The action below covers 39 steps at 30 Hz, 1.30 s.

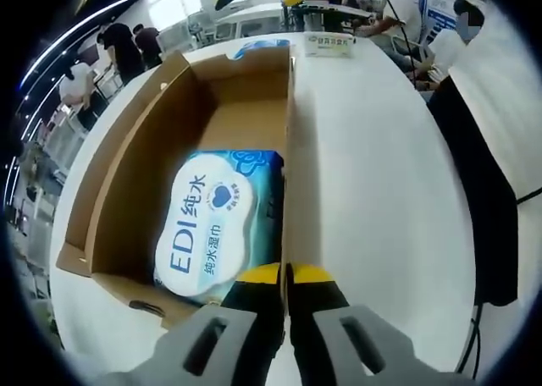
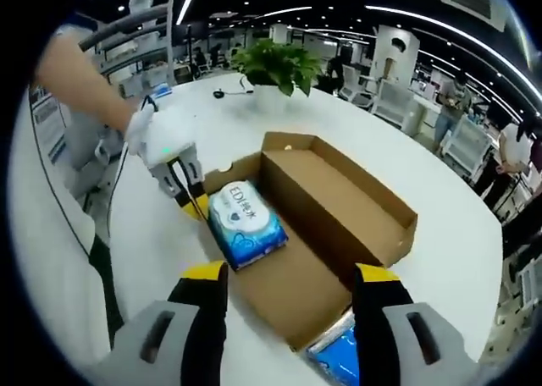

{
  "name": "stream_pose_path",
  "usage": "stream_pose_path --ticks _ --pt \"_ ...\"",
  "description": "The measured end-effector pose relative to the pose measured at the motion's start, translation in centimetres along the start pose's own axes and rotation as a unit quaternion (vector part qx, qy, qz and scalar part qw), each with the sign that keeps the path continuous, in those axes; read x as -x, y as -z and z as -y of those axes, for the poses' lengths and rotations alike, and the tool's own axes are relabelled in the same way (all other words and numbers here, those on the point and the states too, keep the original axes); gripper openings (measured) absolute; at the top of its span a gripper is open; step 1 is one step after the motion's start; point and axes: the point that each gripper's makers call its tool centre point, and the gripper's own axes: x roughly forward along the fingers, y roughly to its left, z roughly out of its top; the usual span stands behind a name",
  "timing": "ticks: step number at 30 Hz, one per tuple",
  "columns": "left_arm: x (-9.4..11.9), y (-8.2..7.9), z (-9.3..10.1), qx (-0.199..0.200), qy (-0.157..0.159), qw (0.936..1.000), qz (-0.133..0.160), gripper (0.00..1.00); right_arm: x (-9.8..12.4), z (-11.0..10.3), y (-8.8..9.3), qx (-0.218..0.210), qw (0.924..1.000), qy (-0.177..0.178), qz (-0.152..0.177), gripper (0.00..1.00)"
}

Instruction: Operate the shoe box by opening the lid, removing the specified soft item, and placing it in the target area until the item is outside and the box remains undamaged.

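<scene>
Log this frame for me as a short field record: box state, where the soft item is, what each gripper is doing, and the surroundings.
box: brown cardboard shoe box, open, lid tucked under it
item: blue and white wet wipes pack, lying inside the box at one end
left gripper: jaws closed on the box side wall beside the pack
right gripper: jaws spread apart, above the box, touching nothing
surface: white table
surroundings: potted plant at the table's far end, office with people behind
</scene>
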Motion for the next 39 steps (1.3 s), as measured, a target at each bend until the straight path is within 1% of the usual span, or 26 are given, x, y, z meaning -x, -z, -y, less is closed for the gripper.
stream_pose_path --ticks 6,7,9,10,11,12,13,14,15,16,19,20,23,28,30,31,32,34,35,36,37,39 --pt "0.0 0.0 0.0 0.000 -0.002 1.0000 0.000 0.01 -0.3 0.1 -0.2 0.016 0.9999 -0.003 -0.004 0.57" --pt "0.0 0.0 0.0 0.001 -0.002 1.0000 0.000 0.01 -0.4 0.1 -0.4 0.027 0.9996 -0.006 -0.002 0.55" --pt "0.0 0.0 0.0 0.001 -0.001 1.0000 0.000 0.01 -0.6 0.0 -1.1 0.059 0.9982 -0.007 0.009 0.49" --pt "0.0 0.0 0.0 0.001 -0.001 1.0000 0.000 0.01 -0.9 -0.2 -1.1 0.089 0.9959 -0.017 -0.004 0.48" --pt "0.0 0.0 0.0 0.001 -0.001 1.0000 0.000 0.01 -1.0 -0.2 -0.9 0.101 0.9945 -0.019 -0.019 0.48" --pt "0.0 0.0 -0.1 0.001 -0.001 1.0000 0.000 0.01 -1.2 -0.1 -0.6 0.125 0.9908 -0.025 -0.047 0.48" --pt "0.0 0.0 -0.1 0.000 -0.001 1.0000 0.000 0.01 -1.4 0.2 -0.9 0.161 0.9850 -0.027 -0.056 0.48" --pt "0.0 0.0 -0.1 0.000 -0.002 1.0000 0.000 0.01 -1.5 0.3 -1.1 0.172 0.9832 -0.027 -0.056 0.48" --pt "0.0 0.0 -0.1 0.001 -0.001 1.0000 0.000 0.01 -1.6 0.2 -1.7 0.190 0.9795 -0.035 -0.055 0.48" --pt "0.0 0.0 -0.1 0.001 -0.001 1.0000 0.000 0.01 -1.7 -0.3 -1.9 0.199 0.9771 -0.051 -0.058 0.49" --pt "0.0 0.0 -0.1 0.002 -0.003 1.0000 0.000 0.01 -2.0 -0.4 -1.9 0.208 0.9738 -0.066 -0.065 0.49" --pt "0.0 0.0 -0.1 0.002 -0.003 1.0000 0.000 0.01 -2.2 -0.3 -1.8 0.214 0.9716 -0.071 -0.071 0.49" --pt "0.0 0.0 -0.1 0.002 -0.003 1.0000 0.000 0.01 -2.7 0.0 -2.2 0.217 0.9699 -0.079 -0.076 0.49" --pt "0.0 0.0 -0.1 0.002 -0.002 1.0000 0.000 0.01 -3.5 -0.1 -2.9 0.227 0.9635 -0.110 -0.089 0.49" --pt "0.0 0.0 -0.1 0.002 -0.003 1.0000 0.000 0.01 -3.8 -0.3 -3.1 0.226 0.9630 -0.122 -0.083 0.49" --pt "0.0 0.0 -0.1 0.002 -0.002 1.0000 0.000 0.01 -4.2 -0.6 -3.2 0.207 0.9660 -0.134 -0.077 0.49" --pt "0.0 0.0 0.0 0.002 -0.002 1.0000 0.000 0.01 -4.7 -0.9 -3.0 0.184 0.9693 -0.142 -0.079 0.50" --pt "0.0 0.0 -0.1 0.003 -0.002 1.0000 0.000 0.01 -5.1 -1.0 -3.0 0.170 0.9716 -0.146 -0.075 0.50" --pt "0.0 0.0 -0.1 0.003 -0.002 1.0000 0.000 0.01 -5.7 -1.3 -3.6 0.149 0.9758 -0.151 -0.055 0.50" --pt "0.0 0.0 -0.1 0.003 -0.002 1.0000 0.000 0.01 -6.0 -1.3 -3.6 0.136 0.9775 -0.152 -0.054 0.50" --pt "0.0 0.0 -0.1 0.003 -0.002 1.0000 0.000 0.01 -6.4 -1.3 -3.6 0.127 0.9785 -0.153 -0.055 0.50" --pt "0.0 0.0 -0.1 0.003 -0.002 1.0000 0.000 0.01 -7.1 -1.5 -3.5 0.132 0.9775 -0.154 -0.059 0.50"
